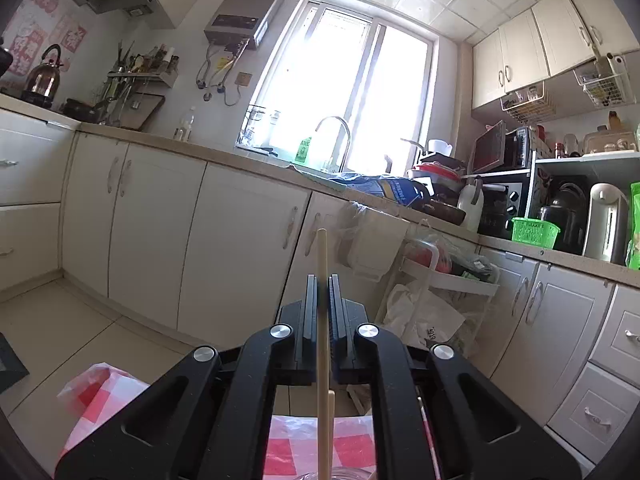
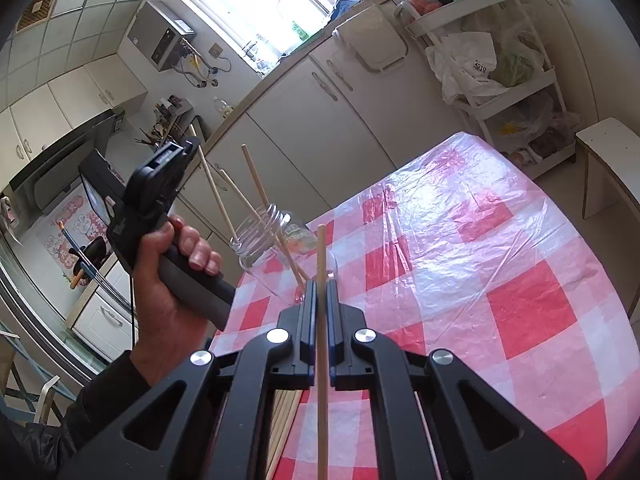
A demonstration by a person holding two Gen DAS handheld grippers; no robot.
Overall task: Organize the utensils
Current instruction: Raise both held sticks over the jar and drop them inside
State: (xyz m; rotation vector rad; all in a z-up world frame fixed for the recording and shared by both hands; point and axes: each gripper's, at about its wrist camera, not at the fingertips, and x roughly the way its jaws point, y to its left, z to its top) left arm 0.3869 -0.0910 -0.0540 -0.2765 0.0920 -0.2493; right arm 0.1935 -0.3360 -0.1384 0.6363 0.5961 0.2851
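With both grippers (image 1: 323,280) (image 2: 320,286) clamped on pale wooden chopsticks (image 1: 322,320) (image 2: 322,340), we probably risk tipping the clear glass jar (image 2: 280,252) if one strikes its rim.

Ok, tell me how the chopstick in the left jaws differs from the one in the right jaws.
The left gripper's chopstick hangs with its lower end inside the glass jar; the right gripper's chopstick is outside the jar. The left one leans in the right wrist view; the right one runs straight between its jaws. Both are plain light wood, clamped.
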